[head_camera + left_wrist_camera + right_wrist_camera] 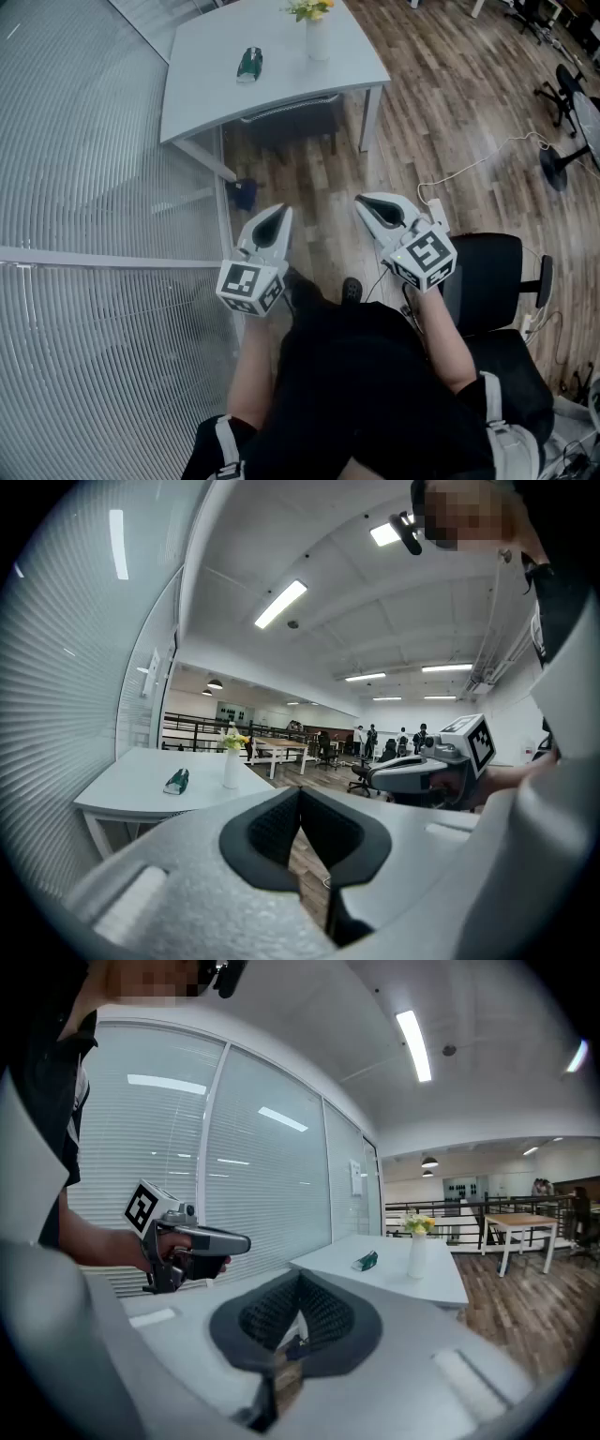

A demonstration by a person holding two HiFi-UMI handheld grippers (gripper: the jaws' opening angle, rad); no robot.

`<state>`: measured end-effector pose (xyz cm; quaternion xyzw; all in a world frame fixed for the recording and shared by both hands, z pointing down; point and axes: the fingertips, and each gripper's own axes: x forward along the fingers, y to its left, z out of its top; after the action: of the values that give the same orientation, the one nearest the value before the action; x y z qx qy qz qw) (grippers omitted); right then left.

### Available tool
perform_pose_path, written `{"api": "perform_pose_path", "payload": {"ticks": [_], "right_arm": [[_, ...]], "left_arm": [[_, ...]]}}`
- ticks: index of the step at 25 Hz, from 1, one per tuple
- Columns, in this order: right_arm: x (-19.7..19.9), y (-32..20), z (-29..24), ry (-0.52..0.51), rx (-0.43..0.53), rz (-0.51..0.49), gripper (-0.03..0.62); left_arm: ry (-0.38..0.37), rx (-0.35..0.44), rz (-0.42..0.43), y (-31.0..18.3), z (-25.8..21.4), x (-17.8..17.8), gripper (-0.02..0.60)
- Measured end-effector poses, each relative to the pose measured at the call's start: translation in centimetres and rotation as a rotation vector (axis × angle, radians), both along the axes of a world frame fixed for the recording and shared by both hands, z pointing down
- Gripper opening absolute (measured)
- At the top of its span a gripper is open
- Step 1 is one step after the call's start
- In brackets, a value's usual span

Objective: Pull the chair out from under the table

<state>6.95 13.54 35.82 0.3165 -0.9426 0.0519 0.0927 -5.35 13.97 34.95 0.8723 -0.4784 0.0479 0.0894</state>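
The white table [216,84] is seen well ahead of both grippers, and the dark chair [292,114] is tucked beneath its near edge, with only the backrest top and legs shown. The chair is judged stiff and moderately heavy, likely to scrape along the wood floor; the backrest's top edge is best gripped. The left gripper [277,212] and right gripper [370,202] are held side by side, each pressed together on nothing.
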Motion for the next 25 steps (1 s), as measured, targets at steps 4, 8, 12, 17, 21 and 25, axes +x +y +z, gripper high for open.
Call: {"api": "perform_pose_path", "payload": {"ticks": [4, 8, 12, 17, 21, 25], "right_arm": [[0.5, 0.4, 0.7, 0.004, -0.005, -0.002, 0.002], [1.4, 1.2, 1.0, 0.039, 0.026, -0.011, 0.002], [2.3, 1.5, 0.5, 0.005, 0.05, -0.008, 0.003], [1.9, 1.6, 0.9, 0.0, 0.033, -0.008, 0.003], [1.9, 1.4, 1.6, 0.013, 0.01, -0.001, 0.003], [1.1, -0.9, 2.1, 0.03, -0.009, 0.011, 0.003]], "left_arm": [[-0.012, -0.006, -0.007, 0.4, 0.7, 0.4, 0.011], [-0.01, -0.002, -0.017, 1.0, 1.0, 1.3, 0.011], [-0.023, -0.005, -0.026, 1.5, 1.3, 2.3, 0.011], [-0.033, -0.02, -0.03, 1.9, 1.9, 1.2, 0.011], [-0.032, -0.033, -0.035, 1.9, 2.3, 0.6, 0.011], [-0.027, -0.049, -0.029, -0.5, 2.9, -0.5, 0.011]]}}
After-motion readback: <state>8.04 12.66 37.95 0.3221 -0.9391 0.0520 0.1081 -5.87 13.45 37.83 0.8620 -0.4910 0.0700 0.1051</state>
